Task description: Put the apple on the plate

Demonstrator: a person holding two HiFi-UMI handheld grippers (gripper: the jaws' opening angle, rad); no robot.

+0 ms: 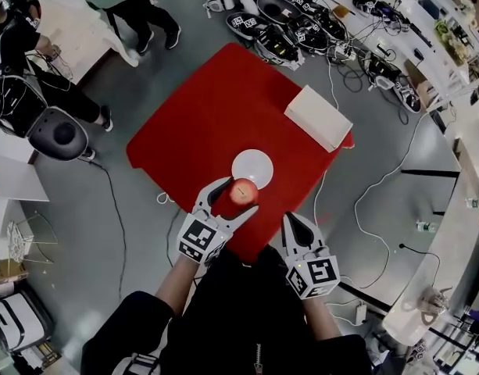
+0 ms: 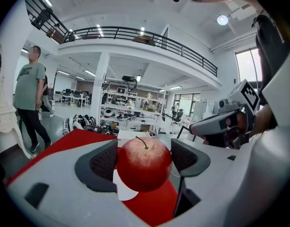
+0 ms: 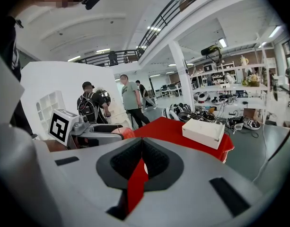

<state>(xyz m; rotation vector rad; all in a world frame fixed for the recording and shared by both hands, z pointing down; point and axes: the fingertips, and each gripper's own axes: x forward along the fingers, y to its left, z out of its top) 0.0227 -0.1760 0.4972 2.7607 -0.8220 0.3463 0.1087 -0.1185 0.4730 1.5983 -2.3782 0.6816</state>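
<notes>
A red apple (image 1: 243, 191) with its stem up sits between the pads of my left gripper (image 1: 241, 194), which is shut on it. The apple (image 2: 144, 163) hangs just above the near edge of a small white plate (image 1: 252, 166) on the red table (image 1: 200, 123). Part of the plate (image 2: 122, 188) shows under the apple in the left gripper view. My right gripper (image 1: 292, 219) hovers at the table's near edge, to the right of the apple, shut with nothing in it. In the right gripper view, its pads (image 3: 156, 157) meet.
A white box (image 1: 317, 117) lies at the table's far right corner. Helmets and gear (image 1: 278, 22) with cables cover the floor behind the table. A person in green (image 2: 29, 98) stands to the left, and seated people (image 1: 28, 69) are at a desk.
</notes>
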